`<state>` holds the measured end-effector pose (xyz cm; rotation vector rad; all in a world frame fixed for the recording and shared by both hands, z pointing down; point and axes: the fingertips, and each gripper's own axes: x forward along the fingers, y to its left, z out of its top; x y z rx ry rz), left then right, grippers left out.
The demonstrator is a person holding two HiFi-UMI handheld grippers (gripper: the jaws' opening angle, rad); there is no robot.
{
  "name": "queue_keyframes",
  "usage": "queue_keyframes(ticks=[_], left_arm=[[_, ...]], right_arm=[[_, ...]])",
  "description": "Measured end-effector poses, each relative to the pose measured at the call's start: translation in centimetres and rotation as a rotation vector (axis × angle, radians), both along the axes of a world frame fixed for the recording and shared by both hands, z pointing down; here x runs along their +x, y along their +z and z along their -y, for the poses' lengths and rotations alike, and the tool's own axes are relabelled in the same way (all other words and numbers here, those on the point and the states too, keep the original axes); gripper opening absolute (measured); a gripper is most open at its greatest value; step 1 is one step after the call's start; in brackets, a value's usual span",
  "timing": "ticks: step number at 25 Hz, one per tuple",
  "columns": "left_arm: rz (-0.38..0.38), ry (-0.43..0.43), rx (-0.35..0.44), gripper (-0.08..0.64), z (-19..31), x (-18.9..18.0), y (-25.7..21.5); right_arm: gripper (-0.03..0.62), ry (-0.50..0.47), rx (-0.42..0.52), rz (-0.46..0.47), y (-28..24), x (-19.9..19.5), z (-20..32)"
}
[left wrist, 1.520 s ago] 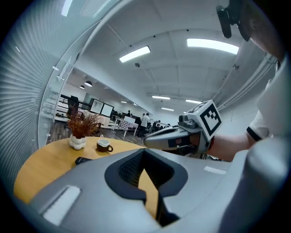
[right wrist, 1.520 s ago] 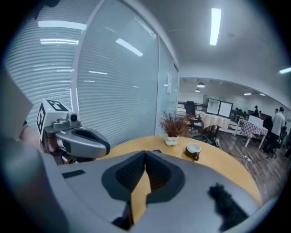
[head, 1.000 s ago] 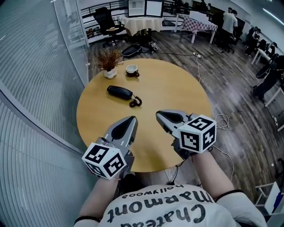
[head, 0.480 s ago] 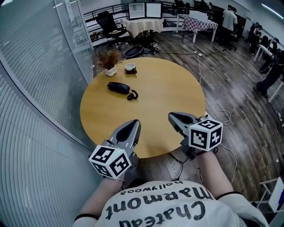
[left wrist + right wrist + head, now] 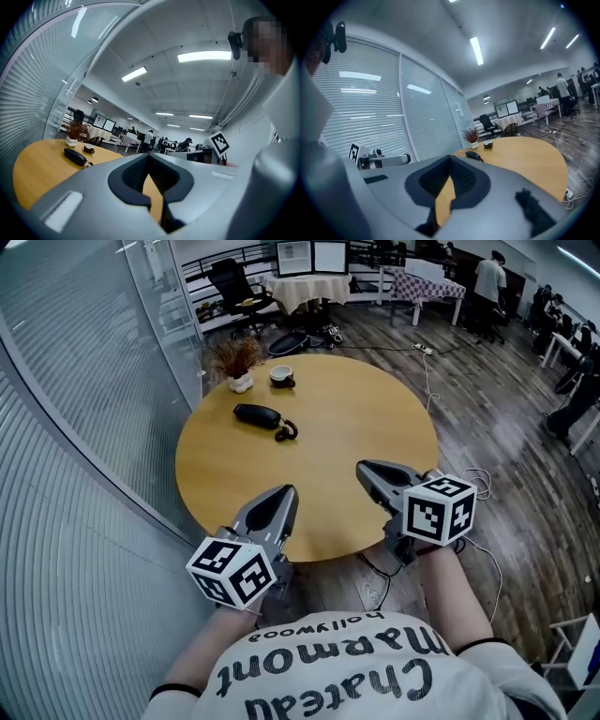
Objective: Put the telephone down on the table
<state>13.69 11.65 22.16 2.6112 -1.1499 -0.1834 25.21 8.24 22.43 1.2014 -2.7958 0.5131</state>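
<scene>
Telephone (image 5: 258, 414) (black handset, coiled cord) flat on round yellow wooden table (image 5: 375, 427).
Sits far side, near white cup (image 5: 281, 377) and potted dried plant (image 5: 236, 360). Grey left gripper (image 5: 285, 493) and grey right gripper (image 5: 362, 468) at near edge, well apart from it, jaws closed tip to tip, nothing held. White shirt (image 5: 328, 681) print: "Chateau Marmont Hollywood".

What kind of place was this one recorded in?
Probably an open-plan office: a round table beside a glass partition with blinds, with monitors and an office chair behind.
</scene>
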Motion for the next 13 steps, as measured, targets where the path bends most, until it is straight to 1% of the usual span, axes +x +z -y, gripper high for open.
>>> queue_keyframes(ticks=[4, 8, 13], left_arm=[[-0.005, -0.013, 0.001, 0.006, -0.5, -0.5, -0.2], [0.004, -0.005, 0.002, 0.006, -1.1, 0.0, -0.2], [-0.010, -0.010, -0.001, 0.006, -0.9, -0.8, -0.5]], right_arm=[[0.015, -0.019, 0.012, -0.020, -0.4, -0.9, -0.4], [0.015, -0.019, 0.015, -0.010, -0.6, -0.6, -0.9], [0.015, -0.020, 0.020, -0.014, -0.7, -1.1, -1.0]])
